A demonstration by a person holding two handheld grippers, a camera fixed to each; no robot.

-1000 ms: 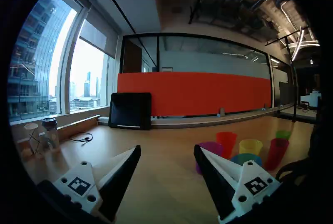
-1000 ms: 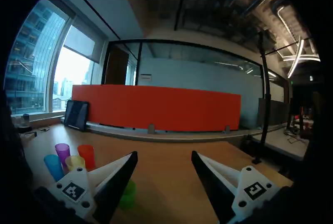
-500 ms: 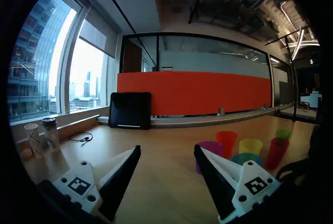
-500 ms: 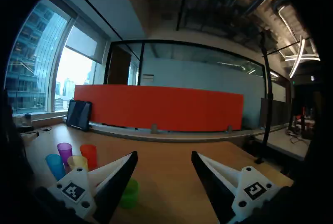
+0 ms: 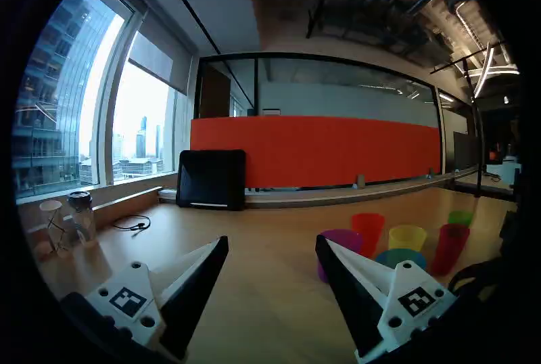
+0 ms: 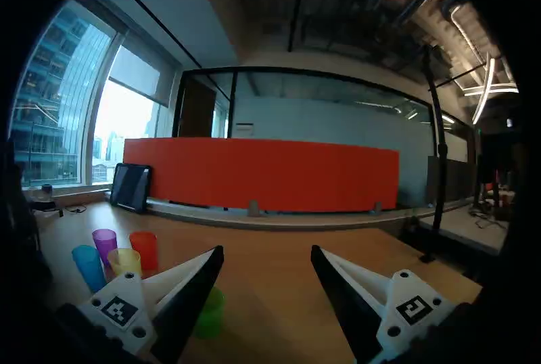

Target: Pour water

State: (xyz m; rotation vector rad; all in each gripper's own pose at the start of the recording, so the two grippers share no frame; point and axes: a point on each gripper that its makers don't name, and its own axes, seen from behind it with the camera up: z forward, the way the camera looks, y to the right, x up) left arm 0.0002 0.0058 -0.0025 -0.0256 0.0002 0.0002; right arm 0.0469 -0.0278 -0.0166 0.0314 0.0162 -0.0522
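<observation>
While both claws hang spread wide over a wooden table (image 5: pixel 264 303), neither grasps anything. The left gripper (image 5: pixel 270 241) is released, and a cluster of coloured plastic cups (image 5: pixel 407 237) stands just beyond its finger on the view's right. The right gripper (image 6: pixel 266 250) is released too, with a green cup (image 6: pixel 211 310) partly behind its left-hand finger. Farther back, a dark tablet (image 5: pixel 212 180) leans before an orange partition (image 5: pixel 318 151).
</observation>
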